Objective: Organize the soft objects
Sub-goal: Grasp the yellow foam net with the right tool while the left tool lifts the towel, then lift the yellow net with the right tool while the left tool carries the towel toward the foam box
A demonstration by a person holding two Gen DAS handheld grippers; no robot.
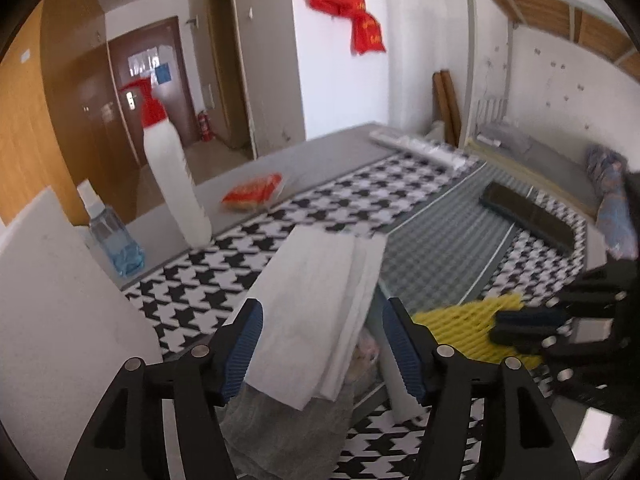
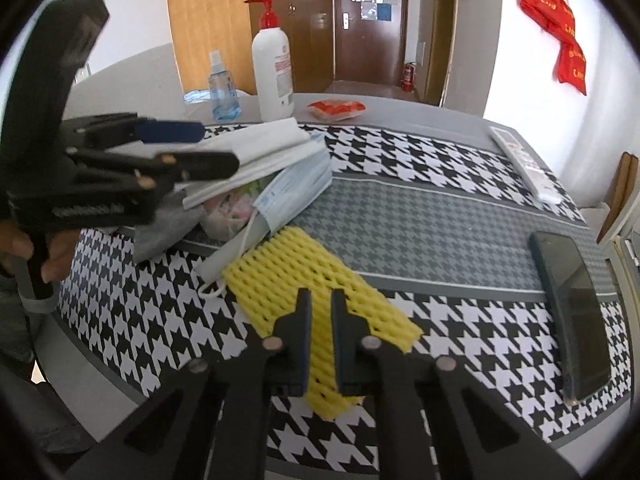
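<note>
A pile of soft things lies on the houndstooth mat (image 2: 400,160): a folded white tissue (image 1: 316,300) on top, blue face masks (image 2: 292,192), a grey cloth (image 2: 160,232) and a crumpled plastic bag. My left gripper (image 1: 322,320) is open astride the tissue, which rests on the pile, not pinched. In the right wrist view the left gripper (image 2: 218,150) hovers over the pile. A yellow foam net (image 2: 288,272) lies flat beside the masks. My right gripper (image 2: 321,300) is shut on its near end, and it also shows at the right edge (image 1: 520,328).
At the back stand a white pump bottle (image 2: 274,72) with a red top and a small blue spray bottle (image 2: 222,88). A red packet (image 2: 336,109) and a white remote (image 2: 524,164) lie farther back. A black phone (image 2: 572,312) rests at the right. The table edge runs close below.
</note>
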